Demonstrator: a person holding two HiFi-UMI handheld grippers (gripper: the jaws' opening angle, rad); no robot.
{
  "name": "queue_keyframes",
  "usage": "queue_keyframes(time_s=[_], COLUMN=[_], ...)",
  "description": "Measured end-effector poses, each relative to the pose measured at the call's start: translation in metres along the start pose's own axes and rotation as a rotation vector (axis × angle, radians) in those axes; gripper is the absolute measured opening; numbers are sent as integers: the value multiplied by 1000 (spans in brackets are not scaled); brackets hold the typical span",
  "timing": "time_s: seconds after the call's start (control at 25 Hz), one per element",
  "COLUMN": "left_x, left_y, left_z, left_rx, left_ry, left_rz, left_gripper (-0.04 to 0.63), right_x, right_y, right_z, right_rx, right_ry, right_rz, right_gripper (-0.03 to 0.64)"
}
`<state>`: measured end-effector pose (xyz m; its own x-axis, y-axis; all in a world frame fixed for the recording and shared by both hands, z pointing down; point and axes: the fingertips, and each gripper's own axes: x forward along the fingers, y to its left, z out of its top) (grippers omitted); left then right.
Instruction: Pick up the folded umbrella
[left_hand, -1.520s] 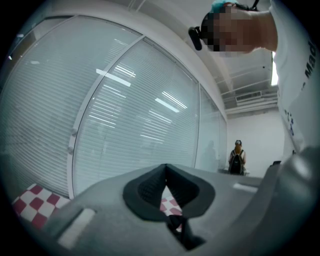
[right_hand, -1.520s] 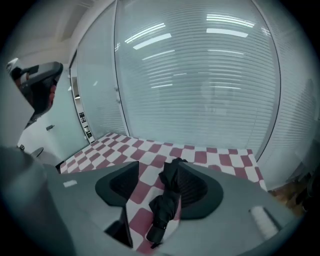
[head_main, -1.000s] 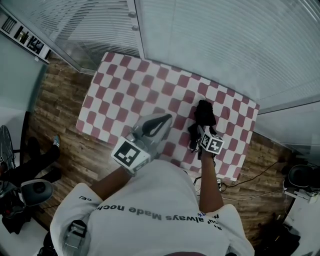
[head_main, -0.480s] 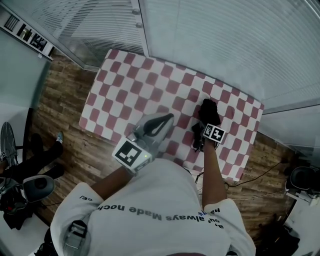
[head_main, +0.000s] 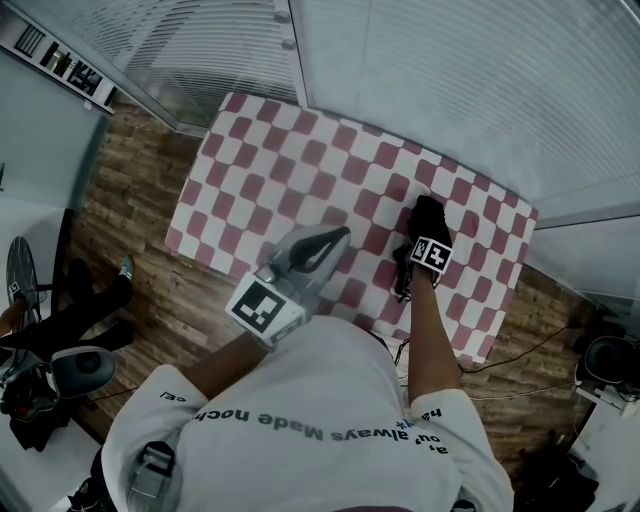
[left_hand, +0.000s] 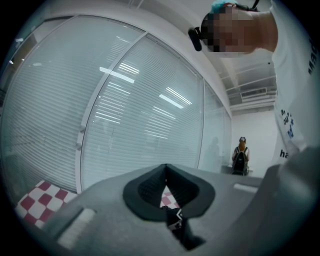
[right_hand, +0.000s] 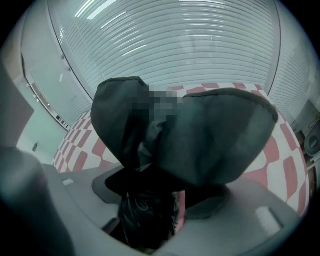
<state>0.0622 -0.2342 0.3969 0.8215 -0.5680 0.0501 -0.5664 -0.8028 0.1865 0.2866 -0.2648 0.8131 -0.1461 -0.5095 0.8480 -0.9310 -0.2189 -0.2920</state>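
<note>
Two hand-held grippers show. The right hand-held gripper (head_main: 429, 242) clamps the black folded fabric umbrella (right_hand: 200, 135), whose canopy bulges ahead of its jaws over the red-and-white checkered surface (head_main: 280, 170). To its left, the left hand-held gripper (head_main: 333, 238) is closed and empty.

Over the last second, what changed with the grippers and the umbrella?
The right gripper slid forward along the folded umbrella, away from the person, and is shut on it. The left gripper stayed put, shut; the umbrella hardly shifted on the table.
</note>
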Motion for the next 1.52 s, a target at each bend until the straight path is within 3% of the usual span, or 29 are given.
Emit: queue_keyframes(time_s=[0.72,1.2,1.52], left_x=[-17,-15,-15], left_y=[-6,-13,-15], left_z=[-4,-3,-2], left_rx=[-4,7,4], left_ry=[2,-9,-10], left_rz=[14,-13,-21], left_gripper=[3,3,3], right_x=[-20,-95,-177], right_y=[5,39,84], right_z=[-2,30,75], right_rx=[-4,-104,-203], right_ry=[-50,-243,-446], right_rz=[47,116,177], right_gripper=[247,247,247])
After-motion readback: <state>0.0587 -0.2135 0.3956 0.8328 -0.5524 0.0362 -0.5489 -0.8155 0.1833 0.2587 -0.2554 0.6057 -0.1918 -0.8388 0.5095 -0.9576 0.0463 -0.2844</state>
